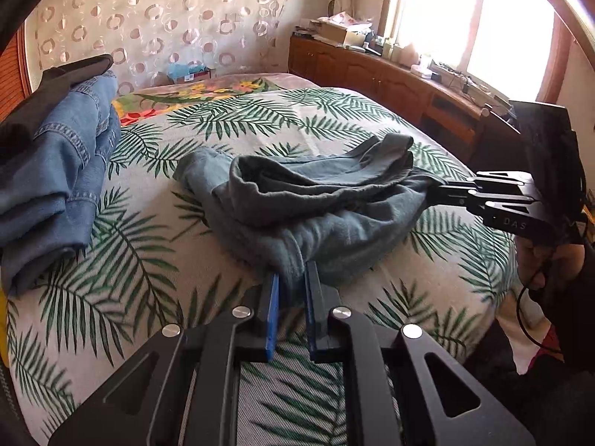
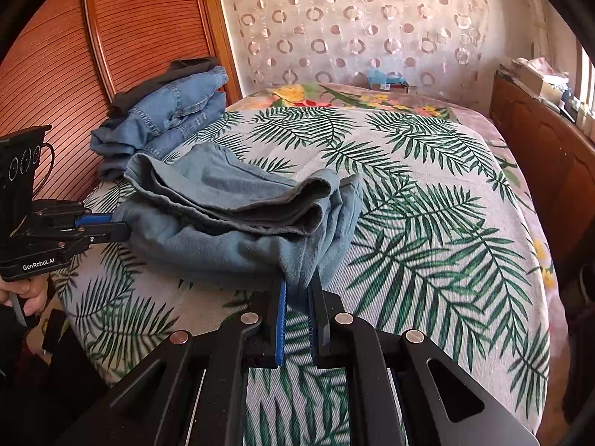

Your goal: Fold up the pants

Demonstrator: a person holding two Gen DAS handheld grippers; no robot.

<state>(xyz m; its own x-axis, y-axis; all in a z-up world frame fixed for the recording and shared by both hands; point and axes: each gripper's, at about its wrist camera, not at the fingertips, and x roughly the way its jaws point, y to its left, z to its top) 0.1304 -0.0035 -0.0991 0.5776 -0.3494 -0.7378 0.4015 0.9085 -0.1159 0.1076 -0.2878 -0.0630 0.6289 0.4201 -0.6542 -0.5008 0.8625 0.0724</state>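
Both grippers pinching the pants (image 1: 297,200).
Your left gripper (image 1: 292,278) and right gripper (image 2: 299,284) clamp opposite edges, ready to spread them on the bed (image 1: 372,119).

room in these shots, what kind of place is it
Most likely a home bedroom. A bed with a palm-leaf cover fills the view, a patterned curtain hangs behind it, and a wooden cabinet cluttered with household items runs under a window. Folded jeans lie on the bed.
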